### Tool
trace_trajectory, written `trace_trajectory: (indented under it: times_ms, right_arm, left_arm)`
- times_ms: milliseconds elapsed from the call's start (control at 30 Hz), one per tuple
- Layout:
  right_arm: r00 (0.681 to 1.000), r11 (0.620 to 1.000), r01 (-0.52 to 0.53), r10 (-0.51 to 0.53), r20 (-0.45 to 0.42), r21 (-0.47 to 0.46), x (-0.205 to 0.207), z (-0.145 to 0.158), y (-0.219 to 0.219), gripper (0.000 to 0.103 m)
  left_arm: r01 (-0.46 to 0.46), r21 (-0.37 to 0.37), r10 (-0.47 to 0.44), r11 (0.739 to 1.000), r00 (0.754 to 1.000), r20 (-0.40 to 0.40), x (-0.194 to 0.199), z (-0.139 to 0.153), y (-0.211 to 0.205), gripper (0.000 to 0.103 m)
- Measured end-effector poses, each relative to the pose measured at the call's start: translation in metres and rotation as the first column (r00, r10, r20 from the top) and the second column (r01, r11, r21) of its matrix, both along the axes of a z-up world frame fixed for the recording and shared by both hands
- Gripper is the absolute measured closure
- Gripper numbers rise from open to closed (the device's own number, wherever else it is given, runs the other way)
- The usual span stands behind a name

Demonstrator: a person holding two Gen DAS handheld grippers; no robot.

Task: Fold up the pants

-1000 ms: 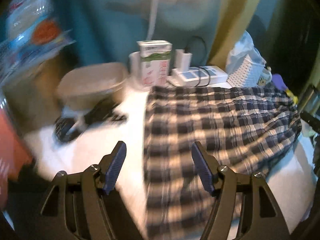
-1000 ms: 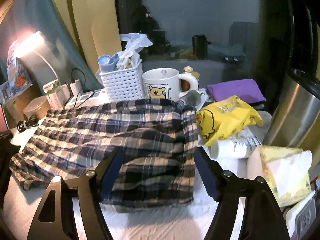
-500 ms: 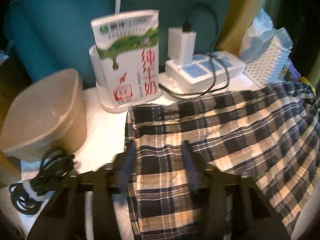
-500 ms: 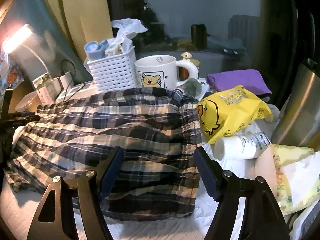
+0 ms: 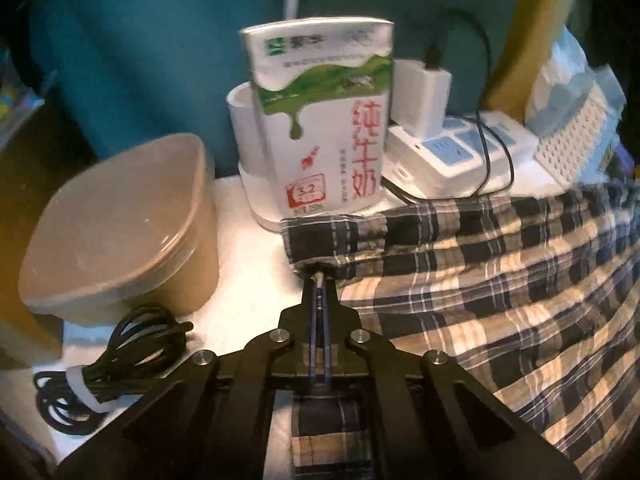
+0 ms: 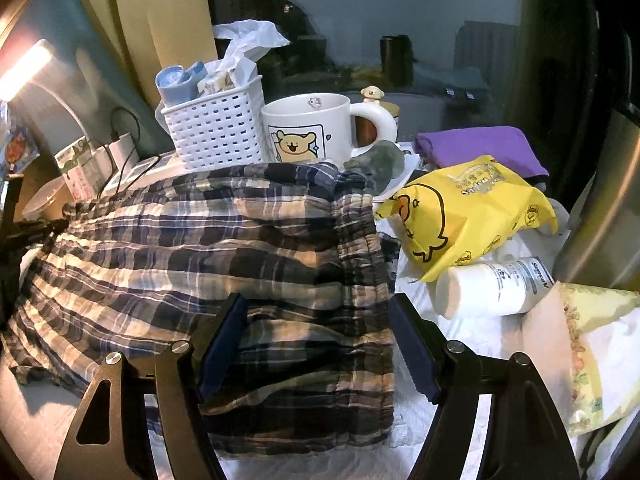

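The left hand-held gripper (image 5: 319, 280) has swung in from open bench to the pants' (image 5: 500, 292) hem corner, by the milk carton (image 5: 324, 128), and its jaws have just closed on the fabric there. The right hand-held gripper (image 6: 316, 344) hovers wide open, holding nothing, nearest the gathered waistband. The pants lie across the white bench (image 6: 472, 328), long axis running between the two grippers: rumpled dark-and-cream plaid, spread almost flat.

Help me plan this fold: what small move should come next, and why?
Probably close the right hand-held gripper on the waistband: it is open over the plaid pants, while the left hand-held gripper has just closed on the hem, so both ends could then lift together.
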State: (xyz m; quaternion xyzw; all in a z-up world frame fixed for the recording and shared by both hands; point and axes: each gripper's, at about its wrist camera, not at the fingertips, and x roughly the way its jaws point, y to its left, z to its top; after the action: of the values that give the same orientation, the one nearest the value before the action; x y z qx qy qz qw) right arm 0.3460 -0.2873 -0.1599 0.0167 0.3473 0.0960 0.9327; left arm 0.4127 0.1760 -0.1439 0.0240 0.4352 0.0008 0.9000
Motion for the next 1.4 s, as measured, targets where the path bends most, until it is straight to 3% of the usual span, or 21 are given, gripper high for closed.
trace_trajectory:
  times_ms: [167,300,333,467,533,667,767,833,900,1067,1200,1300,1400]
  right_arm:
    - [1.0,1.0,0.006,-0.006,0.009,0.0,-0.002,0.004,-0.001,0.028]
    - [0.999,1.0,0.011,-0.012,0.051,0.017,-0.008,0.017,-0.003,0.028]
    - [0.998,1.0,0.006,-0.008,0.059,0.024,-0.009,0.02,-0.002,0.028]
    - [0.996,0.998,-0.056,0.054,0.069,0.028,-0.014,0.026,0.018,0.028]
    - [0.994,0.995,-0.093,0.091,0.063,0.022,-0.017,0.026,0.032,0.028]
    - [0.991,0.992,-0.128,0.128,0.051,-0.006,-0.028,0.021,0.046,0.028]
    - [0.994,0.995,-0.102,0.103,0.046,-0.011,-0.035,0.022,0.037,0.028]
    - [0.996,0.997,-0.072,0.072,0.047,-0.013,-0.041,0.024,0.024,0.028]
    - [0.998,0.999,-0.039,0.039,0.048,-0.017,-0.048,0.025,0.01,0.028]
    - [0.999,0.999,0.028,-0.027,0.041,-0.021,-0.065,0.022,-0.021,0.028]
    - [0.997,0.997,0.073,-0.073,0.014,-0.017,-0.072,0.013,-0.04,0.028]
    - [0.997,0.997,0.08,-0.08,-0.001,-0.012,-0.071,0.006,-0.047,0.018]
    - [0.998,0.998,0.058,-0.058,-0.016,-0.001,-0.064,-0.002,-0.046,0.018]
  left_arm:
    - [-0.074,-0.013,0.074,0.997,0.997,-0.002,0.0,0.011,0.017,0.096]
    - [-0.078,-0.007,0.078,0.997,0.995,0.058,-0.023,0.041,0.017,0.093]
    - [-0.067,-0.01,0.067,0.998,0.996,0.066,-0.029,0.047,0.014,0.091]
    - [0.058,-0.06,-0.053,0.997,0.995,0.086,-0.069,0.066,-0.025,0.063]
    - [0.133,-0.103,-0.127,0.986,0.99,0.063,-0.09,0.064,-0.05,0.063]
    - [0.199,-0.184,-0.203,0.962,0.979,0.001,-0.128,0.049,-0.092,0.062]
    - [0.242,-0.19,-0.251,0.952,0.968,-0.027,-0.159,0.039,-0.113,0.062]
    - [0.235,-0.203,-0.247,0.951,0.968,-0.039,-0.175,0.036,-0.121,0.05]
    - [0.241,-0.221,-0.256,0.945,0.966,-0.039,-0.185,0.031,-0.132,0.027]
    - [0.268,-0.164,-0.276,0.949,0.961,-0.031,-0.209,0.025,-0.146,0.021]
    - [0.298,-0.065,-0.301,0.952,0.952,-0.057,-0.213,0.015,-0.16,0.021]
    - [0.306,0.009,-0.305,0.952,0.951,-0.051,-0.213,0.008,-0.166,0.022]
    - [0.318,0.05,-0.316,0.947,0.948,-0.037,-0.211,0.002,-0.17,0.024]
